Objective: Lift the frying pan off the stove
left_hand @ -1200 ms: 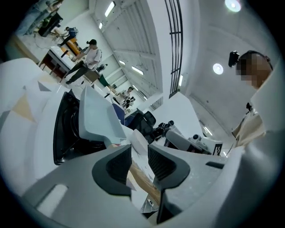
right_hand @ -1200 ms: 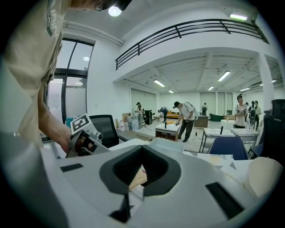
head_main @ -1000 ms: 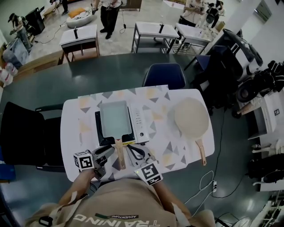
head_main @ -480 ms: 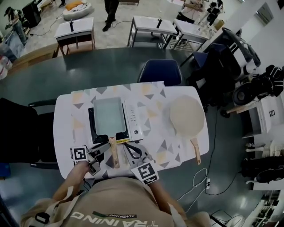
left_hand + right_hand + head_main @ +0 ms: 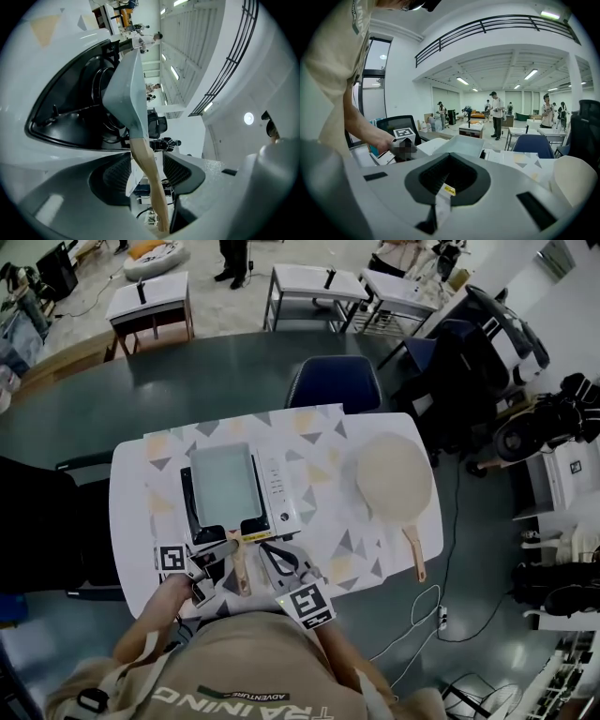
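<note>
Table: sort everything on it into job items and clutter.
Job: square pan, its wooden handle, the stove under it.
Lying about: round pan, patterned cloth.

The person's shirt carries the words "ADVENTURE" and "TRAINING", seen upside down in the head view.

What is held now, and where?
Nothing: the left gripper, jaws just opened further, straddles the frying pan handle without pressing; the right gripper is shut and empty.
</note>
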Available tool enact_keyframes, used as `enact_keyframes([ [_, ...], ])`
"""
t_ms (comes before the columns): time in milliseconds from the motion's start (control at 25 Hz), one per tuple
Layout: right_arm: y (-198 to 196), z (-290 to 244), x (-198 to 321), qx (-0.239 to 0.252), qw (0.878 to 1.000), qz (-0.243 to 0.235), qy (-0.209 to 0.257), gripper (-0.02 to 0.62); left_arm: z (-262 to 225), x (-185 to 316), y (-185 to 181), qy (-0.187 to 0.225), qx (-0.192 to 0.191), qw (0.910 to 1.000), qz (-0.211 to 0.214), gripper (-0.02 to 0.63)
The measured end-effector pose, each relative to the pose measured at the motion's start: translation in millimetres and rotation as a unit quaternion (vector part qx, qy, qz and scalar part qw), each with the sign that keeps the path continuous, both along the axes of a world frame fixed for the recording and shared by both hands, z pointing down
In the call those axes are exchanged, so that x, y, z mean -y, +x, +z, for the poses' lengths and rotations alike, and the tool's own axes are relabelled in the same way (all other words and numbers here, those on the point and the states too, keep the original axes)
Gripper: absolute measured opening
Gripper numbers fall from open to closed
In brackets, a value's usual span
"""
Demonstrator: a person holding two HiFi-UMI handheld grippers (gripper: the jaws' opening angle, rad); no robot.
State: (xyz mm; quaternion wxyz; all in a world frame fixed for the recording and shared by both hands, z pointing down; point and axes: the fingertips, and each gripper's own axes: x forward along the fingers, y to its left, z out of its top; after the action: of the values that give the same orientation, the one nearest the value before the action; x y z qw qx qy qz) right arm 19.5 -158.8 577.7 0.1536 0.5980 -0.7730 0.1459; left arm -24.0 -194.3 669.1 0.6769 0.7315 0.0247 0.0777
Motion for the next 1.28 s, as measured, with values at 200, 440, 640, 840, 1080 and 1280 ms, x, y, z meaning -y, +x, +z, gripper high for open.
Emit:
enact_keyframes([
  [200, -2.5, 5.9, 9.0, 0.008, 1.000, -0.004, 0.000, 0.003, 4.2, 1.4, 11.1, -0.005, 0.005, 0.9999, 0.011, 0.198],
  [440, -5.8, 11.3, 21.2, 0.016, 1.000, -0.014, -0.001, 0.003, 8.9, 3.3, 20.9, -0.035, 0.019, 0.9991, 0.014, 0.198],
  [640, -4.6, 13.9, 29.4, 0.022, 1.000, -0.016, -0.001, 0.003, 9.5, -0.9, 36.9, -0.045, 0.009, 0.9984, 0.033, 0.198],
  [840, -1.1, 16.7, 33.7, 0.033, 0.999, -0.008, -0.003, 0.003, 13.3, -4.4, 48.9, -0.062, 0.012, 0.9969, 0.046, 0.198],
  [1080, 2.8, 19.5, 35.3, 0.043, 0.999, 0.002, -0.005, 0.003, 9.5, -11.0, 61.0, -0.082, -0.005, 0.9949, 0.059, 0.198],
  [1280, 5.1, 21.1, 35.9, 0.049, 0.999, 0.004, -0.006, 0.003, 8.8, -12.8, 66.4, -0.097, -0.010, 0.9937, 0.055, 0.198],
])
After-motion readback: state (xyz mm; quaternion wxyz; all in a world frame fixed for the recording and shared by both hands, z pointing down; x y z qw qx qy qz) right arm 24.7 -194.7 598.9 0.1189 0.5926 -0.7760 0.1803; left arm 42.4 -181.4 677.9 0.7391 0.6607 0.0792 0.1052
